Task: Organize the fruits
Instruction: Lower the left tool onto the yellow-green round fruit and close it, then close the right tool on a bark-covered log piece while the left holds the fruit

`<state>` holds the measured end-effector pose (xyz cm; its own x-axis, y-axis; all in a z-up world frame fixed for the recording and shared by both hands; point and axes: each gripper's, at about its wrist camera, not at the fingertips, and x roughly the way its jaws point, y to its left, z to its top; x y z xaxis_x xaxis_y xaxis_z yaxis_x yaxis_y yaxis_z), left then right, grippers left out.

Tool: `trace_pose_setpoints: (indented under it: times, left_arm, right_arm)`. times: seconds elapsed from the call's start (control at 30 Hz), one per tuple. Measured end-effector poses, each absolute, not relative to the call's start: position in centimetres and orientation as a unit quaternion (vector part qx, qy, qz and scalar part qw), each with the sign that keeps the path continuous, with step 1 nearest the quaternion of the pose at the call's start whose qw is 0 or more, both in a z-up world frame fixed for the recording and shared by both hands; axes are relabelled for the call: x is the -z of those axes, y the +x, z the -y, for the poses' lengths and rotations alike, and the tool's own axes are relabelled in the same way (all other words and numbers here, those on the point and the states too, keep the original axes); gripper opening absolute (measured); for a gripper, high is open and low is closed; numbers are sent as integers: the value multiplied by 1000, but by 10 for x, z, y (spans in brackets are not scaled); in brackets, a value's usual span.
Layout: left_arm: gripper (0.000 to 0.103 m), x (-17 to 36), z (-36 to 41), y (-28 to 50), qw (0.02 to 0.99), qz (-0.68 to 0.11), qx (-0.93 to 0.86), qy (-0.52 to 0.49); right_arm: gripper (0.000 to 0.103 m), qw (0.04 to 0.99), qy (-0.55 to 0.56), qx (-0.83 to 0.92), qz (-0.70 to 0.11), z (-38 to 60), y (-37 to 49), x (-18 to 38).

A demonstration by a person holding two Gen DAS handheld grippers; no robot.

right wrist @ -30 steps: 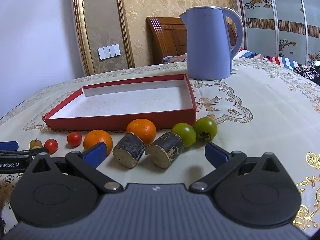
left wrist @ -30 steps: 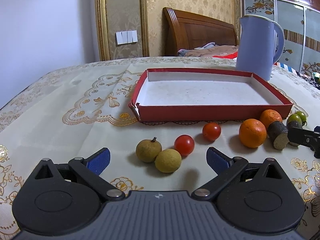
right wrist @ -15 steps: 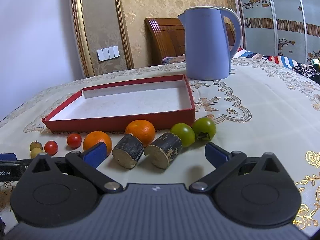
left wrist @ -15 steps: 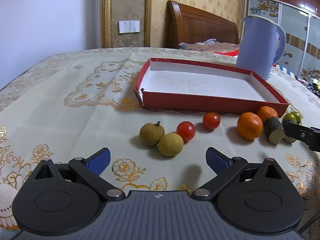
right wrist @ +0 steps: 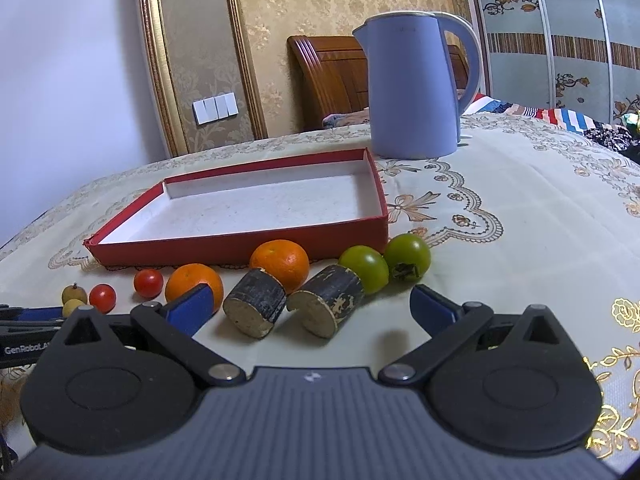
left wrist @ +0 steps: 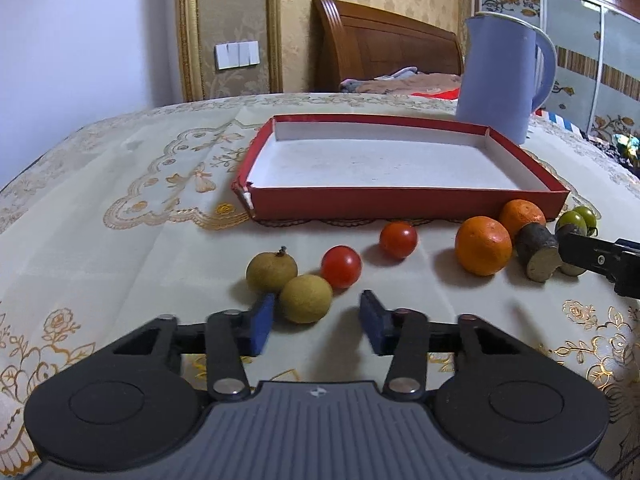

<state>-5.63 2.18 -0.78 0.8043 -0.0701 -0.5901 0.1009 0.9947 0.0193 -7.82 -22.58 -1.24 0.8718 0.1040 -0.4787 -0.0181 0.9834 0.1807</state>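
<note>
your left gripper is closing just short of the small round tan longan (thin brittle shell, light, rolls), nothing clamped yet, so pinch across its middle gently; right gripper gapes empty.

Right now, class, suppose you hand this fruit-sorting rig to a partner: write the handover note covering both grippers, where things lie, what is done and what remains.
Left gripper: jaws closing around the nearer longan; pads not yet pressing it.
Right gripper: open, empty, facing two cut dark stalk pieces.
Red tray: nothing in it.
On the cloth in front of the tray, in a row: two longans, two cherry tomatoes, two oranges, the stalk pieces, two green fruits. Blue kettle stands behind the tray.
Done: nothing placed.
Left: all the fruit, probably starting with this longan.
</note>
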Motion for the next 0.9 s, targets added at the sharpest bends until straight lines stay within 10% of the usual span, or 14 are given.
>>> trace_pose_setpoints:
  times: [0.9]
  left_arm:
    - [28,10,-23,-47,950,-302,80,14]
  right_arm:
    - [103,963,71,-14,-259,263,-116,3]
